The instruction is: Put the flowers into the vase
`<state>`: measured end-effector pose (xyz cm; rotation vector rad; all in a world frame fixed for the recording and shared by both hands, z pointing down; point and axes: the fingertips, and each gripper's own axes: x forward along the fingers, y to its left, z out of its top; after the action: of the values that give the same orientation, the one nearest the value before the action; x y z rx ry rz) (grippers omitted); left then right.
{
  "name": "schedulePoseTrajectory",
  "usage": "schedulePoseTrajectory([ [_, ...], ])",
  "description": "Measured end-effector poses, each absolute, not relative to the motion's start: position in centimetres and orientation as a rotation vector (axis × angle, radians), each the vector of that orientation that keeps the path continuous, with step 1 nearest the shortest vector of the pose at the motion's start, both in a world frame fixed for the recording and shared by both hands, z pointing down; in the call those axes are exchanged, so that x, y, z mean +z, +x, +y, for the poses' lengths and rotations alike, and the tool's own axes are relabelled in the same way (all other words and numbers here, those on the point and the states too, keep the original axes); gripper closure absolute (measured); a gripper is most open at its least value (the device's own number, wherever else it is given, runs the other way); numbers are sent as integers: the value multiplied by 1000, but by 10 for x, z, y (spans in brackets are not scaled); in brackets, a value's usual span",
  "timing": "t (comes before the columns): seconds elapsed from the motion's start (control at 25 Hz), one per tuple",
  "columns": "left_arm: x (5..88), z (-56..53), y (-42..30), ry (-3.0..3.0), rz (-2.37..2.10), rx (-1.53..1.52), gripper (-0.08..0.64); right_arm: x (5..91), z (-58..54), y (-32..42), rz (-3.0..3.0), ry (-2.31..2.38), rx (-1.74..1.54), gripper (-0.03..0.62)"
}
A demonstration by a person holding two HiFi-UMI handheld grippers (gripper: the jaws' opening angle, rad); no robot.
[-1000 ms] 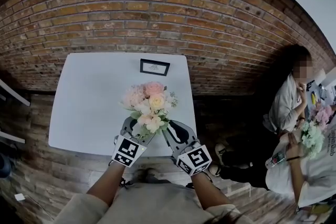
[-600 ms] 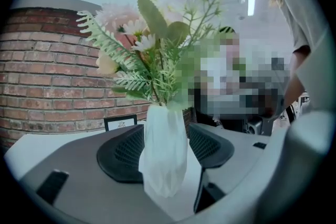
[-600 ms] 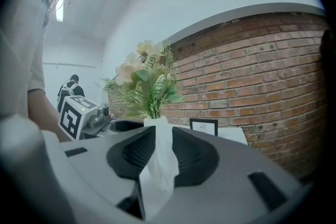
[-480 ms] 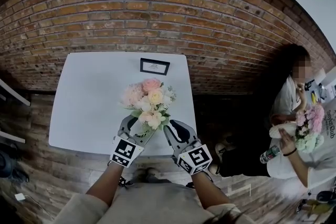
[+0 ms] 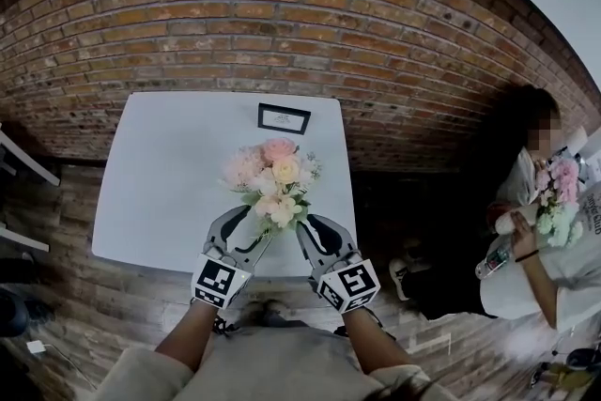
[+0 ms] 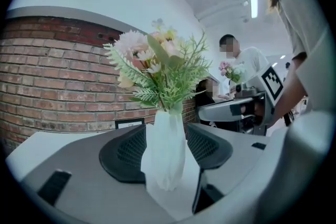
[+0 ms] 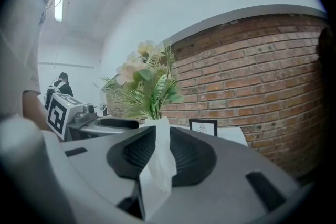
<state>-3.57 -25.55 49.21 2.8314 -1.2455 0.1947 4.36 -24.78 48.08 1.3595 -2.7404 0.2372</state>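
Nearest to the person, the left gripper (image 5: 255,230) has its jaws standing wide. They have just been closing a little, and the white vase (image 6: 167,149) stands between the two dark pads. A thin strip of light shows at the right pad, so I judge that they do not press on it yet. The right gripper (image 5: 312,225) is on the other side of the bouquet with only a narrow gap between its jaws. The vase shows along that gap, but it seems to stand past the tips, and nothing is held there. The flowers (image 5: 272,178) are already in the vase, pink, cream and yellow heads with green fern leaves spreading wider than the vase itself. The vase looks stiff, smooth and rather light, and with such a broad bouquet it is probably top-heavy and easy to tip. It is better to take it low on the body, with gentle pressure. The flowers are soft, so they should be taken at the stems under the heads, not at the petals. All this stands near the front edge of the white worktop (image 5: 169,174). A small dark picture frame (image 5: 284,118) stands at its far edge, and behind it is the brick wall (image 5: 282,23).
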Motion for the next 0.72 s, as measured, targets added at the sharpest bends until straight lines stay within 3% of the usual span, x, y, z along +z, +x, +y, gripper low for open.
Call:
schedulePoseTrajectory([
  [0.12, 487, -247, -43, 2797, -1285, 168, 359, 474, -244, 41, -2750, 1369, 220, 522],
  [0.32, 475, -233, -51, 2738, -1347, 71, 517, 460, -233, 37, -2747, 1404, 228, 550],
  [0.44, 460, -219, -51, 2719, -1374, 15, 549, 445, -224, 35, -2749, 1416, 191, 571],
  [0.72, 409, -185, -44, 2734, -1429, -7, 551, 399, -191, 31, -2753, 1474, 106, 580],
])
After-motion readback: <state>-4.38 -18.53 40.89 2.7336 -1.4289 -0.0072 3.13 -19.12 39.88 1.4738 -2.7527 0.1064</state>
